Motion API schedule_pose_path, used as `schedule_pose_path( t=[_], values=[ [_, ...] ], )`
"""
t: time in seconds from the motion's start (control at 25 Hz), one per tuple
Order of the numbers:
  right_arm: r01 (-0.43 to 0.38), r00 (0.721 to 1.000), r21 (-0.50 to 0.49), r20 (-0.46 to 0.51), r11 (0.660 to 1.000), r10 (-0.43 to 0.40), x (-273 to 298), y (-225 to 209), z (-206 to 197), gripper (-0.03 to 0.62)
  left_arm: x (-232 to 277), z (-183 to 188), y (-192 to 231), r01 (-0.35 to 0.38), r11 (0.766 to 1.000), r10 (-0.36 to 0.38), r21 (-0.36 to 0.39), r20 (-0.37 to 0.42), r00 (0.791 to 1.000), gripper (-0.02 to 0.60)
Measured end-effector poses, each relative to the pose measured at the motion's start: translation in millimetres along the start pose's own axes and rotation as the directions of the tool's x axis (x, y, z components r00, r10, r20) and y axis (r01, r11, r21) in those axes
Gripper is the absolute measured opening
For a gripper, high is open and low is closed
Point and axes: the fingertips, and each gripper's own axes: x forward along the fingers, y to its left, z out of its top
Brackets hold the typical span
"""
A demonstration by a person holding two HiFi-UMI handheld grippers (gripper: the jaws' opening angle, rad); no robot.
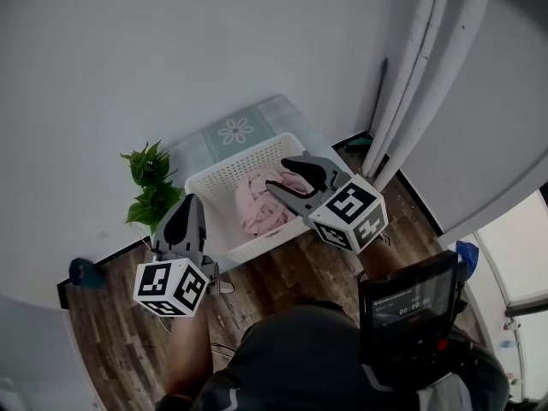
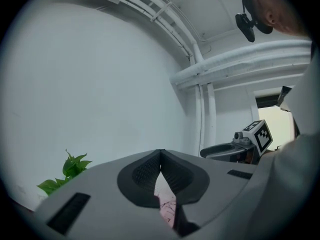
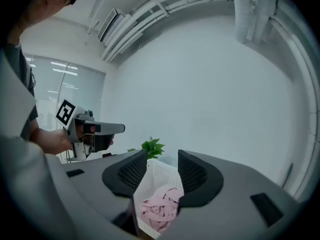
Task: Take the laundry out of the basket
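Task barely begun: pink laundry lay bunched in white basket on floor, nothing taken out. Right gripper fingers partly apart, empty, near basket. Left gripper fingers together, holding nothing.

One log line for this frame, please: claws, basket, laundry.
white laundry basket: on wood floor by wall | pink laundry: inside, untouched | left claw: shut | right claw: open, empty, facing laundry

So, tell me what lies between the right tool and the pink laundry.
Nothing: that stretch is bare. The right gripper view shows the right tool with open jaws framing the pink laundry in the white basket, only air before it.
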Motion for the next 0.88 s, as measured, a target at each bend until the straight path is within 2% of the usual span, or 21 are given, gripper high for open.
schedule_pose_path(
  t=[0.08,0.24,0.44,0.6,0.88],
  values=[
    [-0.046,0.999,-0.004,-0.027,0.999,0.046,4.3,-6.0,-7.7,0.197,10.6,0.0,-6.2,-0.012,1.000,0.012,0.004,-0.007,1.000,0.009],
    [-0.156,0.983,0.022,-0.094,0.987,0.158,15.3,-8.0,-28.6,0.294,23.6,-6.6,-9.5,-0.047,0.999,0.047,0.017,-0.040,0.998,0.009],
    [-0.188,0.964,0.038,-0.182,0.981,0.192,42.5,-18.0,-60.3,0.343,40.7,-17.2,0.4,-0.053,0.999,0.054,0.015,-0.078,0.996,0.009],
    [-0.193,0.944,0.075,-0.259,0.978,0.205,69.2,-25.9,-85.8,0.389,56.3,-28.9,18.6,-0.046,0.999,0.044,-0.017,-0.095,0.994,0.009],
    [-0.200,0.875,0.086,-0.432,0.976,0.217,109.0,-35.8,-137.6,0.449,83.9,-52.5,40.8,-0.014,1.000,0.011,-0.024,-0.149,0.989,0.011]
  ],
)
